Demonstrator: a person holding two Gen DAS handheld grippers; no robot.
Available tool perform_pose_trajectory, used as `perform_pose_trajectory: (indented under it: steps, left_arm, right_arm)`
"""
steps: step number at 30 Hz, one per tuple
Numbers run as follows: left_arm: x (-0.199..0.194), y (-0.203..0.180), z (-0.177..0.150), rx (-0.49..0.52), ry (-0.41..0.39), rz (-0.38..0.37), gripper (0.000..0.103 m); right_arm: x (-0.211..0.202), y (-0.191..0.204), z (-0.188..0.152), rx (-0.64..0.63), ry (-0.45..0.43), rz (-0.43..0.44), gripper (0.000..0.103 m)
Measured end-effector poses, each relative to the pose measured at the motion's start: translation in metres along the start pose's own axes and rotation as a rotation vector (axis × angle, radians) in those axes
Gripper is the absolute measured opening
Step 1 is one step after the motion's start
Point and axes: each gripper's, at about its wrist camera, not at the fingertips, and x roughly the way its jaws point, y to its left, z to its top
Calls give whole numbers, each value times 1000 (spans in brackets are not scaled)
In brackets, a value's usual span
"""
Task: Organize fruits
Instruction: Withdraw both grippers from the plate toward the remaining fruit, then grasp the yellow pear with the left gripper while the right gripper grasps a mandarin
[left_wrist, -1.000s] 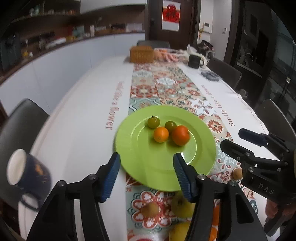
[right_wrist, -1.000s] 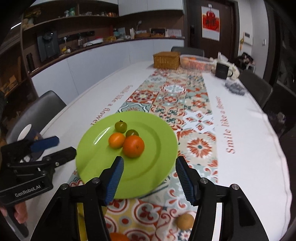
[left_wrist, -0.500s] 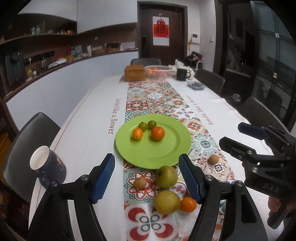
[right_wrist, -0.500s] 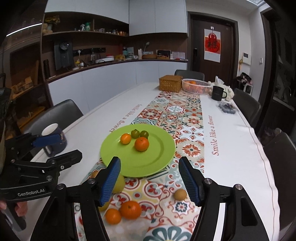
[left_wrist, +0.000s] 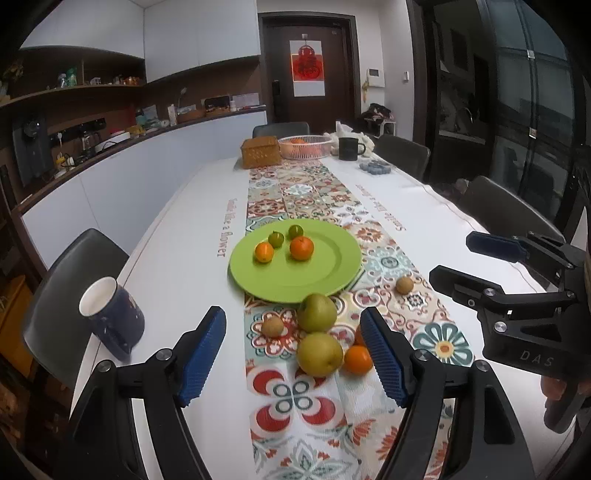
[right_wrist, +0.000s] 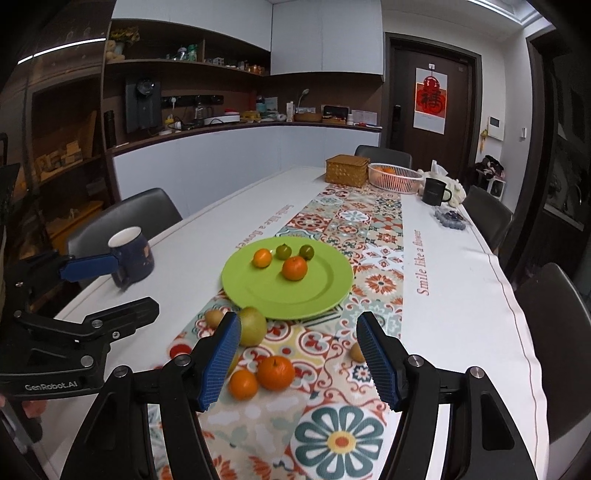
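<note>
**Left wrist view: four fruits plated, the rest waiting on the runner**

Left wrist view shows us our left gripper (left_wrist: 293, 360) hanging above the near end of the table with its jaws opening and nothing pressed between the pads. Our right gripper (right_wrist: 297, 356) is likewise apart and empty.

The green plate (left_wrist: 332, 273) sits on the patterned runner (left_wrist: 295, 413) and holds two small oranges and two small green fruits. On the runner just in front of the plate lie the loose ones: a green pear (left_wrist: 317, 312) touching the plate's near rim, a yellow pear (left_wrist: 319, 353) beside it, an orange (left_wrist: 357, 360) against the yellow pear, and a small brown fruit (left_wrist: 272, 326) to the left. Another brown fruit (left_wrist: 404, 285) lies apart, off the plate's right edge. A blue mug (left_wrist: 112, 317) stands well to the left.

We judge ourselves between placements, choosing the next fruit. The next move calls for lowering one gripper over a loose fruit, probably a pear, with jaws wide enough for its belly, and closing gently so it does not roll into its neighbours.
</note>
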Motion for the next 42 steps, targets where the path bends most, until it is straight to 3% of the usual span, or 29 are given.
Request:
perform_pose_trajectory:
  steps: [10,29,42]
  left_arm:
    - [8,-8,-24,37,46,-16,75]
    - [66,-5,-55,91,171,-57,75]
    - [104,-5,-64,123,231,-85,75]
  right_arm:
    - [7,6,-23,-66,67,6,66]
    - [70,14,-55,-199,246,42,66]
    - [103,13,-62,-246,297,67,65]
